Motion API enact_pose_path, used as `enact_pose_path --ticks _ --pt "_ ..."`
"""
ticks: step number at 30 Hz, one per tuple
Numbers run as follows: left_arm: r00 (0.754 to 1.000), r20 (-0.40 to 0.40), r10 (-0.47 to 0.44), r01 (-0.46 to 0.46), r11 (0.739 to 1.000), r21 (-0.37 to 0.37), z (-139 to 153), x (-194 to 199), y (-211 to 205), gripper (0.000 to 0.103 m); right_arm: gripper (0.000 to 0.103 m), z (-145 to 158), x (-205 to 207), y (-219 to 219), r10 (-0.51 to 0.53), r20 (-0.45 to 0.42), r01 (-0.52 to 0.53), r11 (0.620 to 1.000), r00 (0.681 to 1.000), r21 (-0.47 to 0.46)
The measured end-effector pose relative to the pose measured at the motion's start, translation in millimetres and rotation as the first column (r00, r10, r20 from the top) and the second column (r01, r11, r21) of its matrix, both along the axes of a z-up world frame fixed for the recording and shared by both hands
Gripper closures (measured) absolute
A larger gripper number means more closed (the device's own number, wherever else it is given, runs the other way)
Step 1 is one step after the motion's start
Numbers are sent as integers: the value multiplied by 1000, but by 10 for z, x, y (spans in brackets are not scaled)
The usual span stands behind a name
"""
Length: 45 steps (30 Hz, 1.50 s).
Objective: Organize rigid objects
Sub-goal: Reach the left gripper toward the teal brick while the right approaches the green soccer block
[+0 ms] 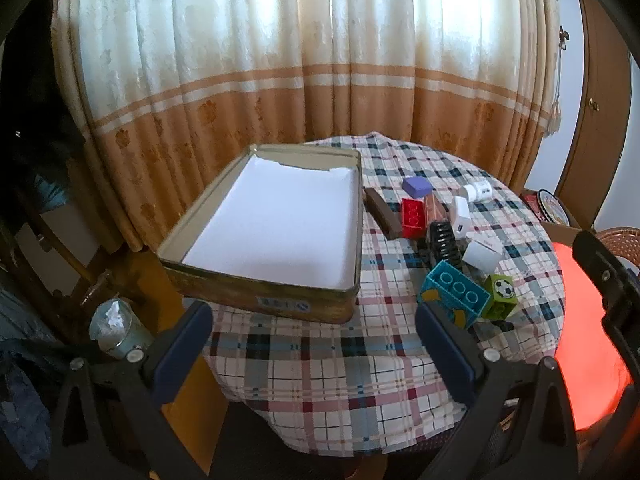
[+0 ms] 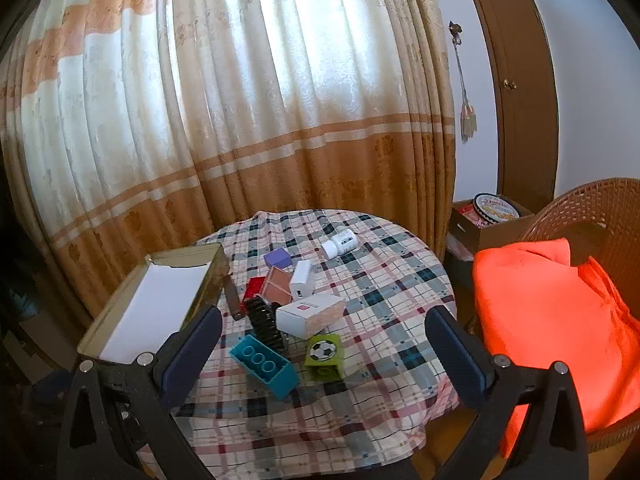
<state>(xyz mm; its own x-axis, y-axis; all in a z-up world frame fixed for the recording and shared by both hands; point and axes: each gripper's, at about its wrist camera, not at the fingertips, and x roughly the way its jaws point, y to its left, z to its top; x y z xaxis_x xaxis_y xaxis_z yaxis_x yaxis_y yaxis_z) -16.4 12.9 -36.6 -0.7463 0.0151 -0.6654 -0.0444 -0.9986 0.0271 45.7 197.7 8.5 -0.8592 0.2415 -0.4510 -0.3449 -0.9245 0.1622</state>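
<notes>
A round table (image 2: 380, 280) with a checked cloth holds a big tin box (image 1: 256, 292) on its left side. The box is open, lined with white paper, and has nothing in it yet. Just to the right of the box lies a pile of small hard things, some touching: a teal block (image 2: 266, 364) and a green cube with a football picture (image 2: 324, 354) nearest, a black comb-like thing (image 2: 264, 324) and a white box (image 2: 310, 314) behind them, then a red block (image 1: 414, 216), a purple cube (image 2: 277, 258) and a white bottle (image 2: 340, 243) lying on its side far back.

The left gripper (image 1: 314, 350) and the right gripper (image 2: 322, 354) both hang over the near edge of the table. Both have their fingers spread wide apart and hold nothing.

The job looks like it is only starting. A good first pick is probably the teal block, because it is near and on the outside of the pile. It may be best to come down with one finger on each long flat side, squeeze gently, lift straight up so the cube beside it is not bumped, then set it flat in a corner of the box
</notes>
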Motion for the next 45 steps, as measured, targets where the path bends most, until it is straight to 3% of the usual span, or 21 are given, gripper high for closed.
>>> enact_pose_path --ticks 15,19,21,23,27,30,33,35,42,45 --pt "996 37 -75 75 997 3 -291 -201 127 1 0 -441 -138 301 7 76 -9 1000 997 24" --pt "990 51 -134 134 991 14 -332 -233 256 8 2 -530 -165 386 8 82 -10 1000 997 24" --pt "985 59 -164 163 986 18 -327 -260 364 8 6 -544 -168 439 -3 83 0 1000 997 29" --pt "980 55 -191 191 982 3 -322 -275 509 10 21 -549 -165 507 -13 81 11 999 997 30" --pt "970 86 -228 229 974 2 -326 -373 780 10 27 -571 -172 634 -29 91 27 999 995 24" --pt "972 105 -210 207 978 40 -284 -476 921 10 27 -612 -146 774 -49 94 50 999 994 -5" --pt "978 104 -182 181 983 24 -296 -574 1072 12 27 -650 -131 906 -72 100 76 997 992 -30" --pt "974 144 -172 173 985 8 -390 -658 1149 22 27 -668 -118 992 -85 102 91 995 991 -49" --pt "955 250 -159 158 987 25 -685 -743 1194 23 27 -728 -127 1110 -86 116 96 992 989 -77" --pt "949 271 -164 162 986 31 -736 -748 1166 35 27 -778 -167 1097 -67 125 78 993 990 -93"
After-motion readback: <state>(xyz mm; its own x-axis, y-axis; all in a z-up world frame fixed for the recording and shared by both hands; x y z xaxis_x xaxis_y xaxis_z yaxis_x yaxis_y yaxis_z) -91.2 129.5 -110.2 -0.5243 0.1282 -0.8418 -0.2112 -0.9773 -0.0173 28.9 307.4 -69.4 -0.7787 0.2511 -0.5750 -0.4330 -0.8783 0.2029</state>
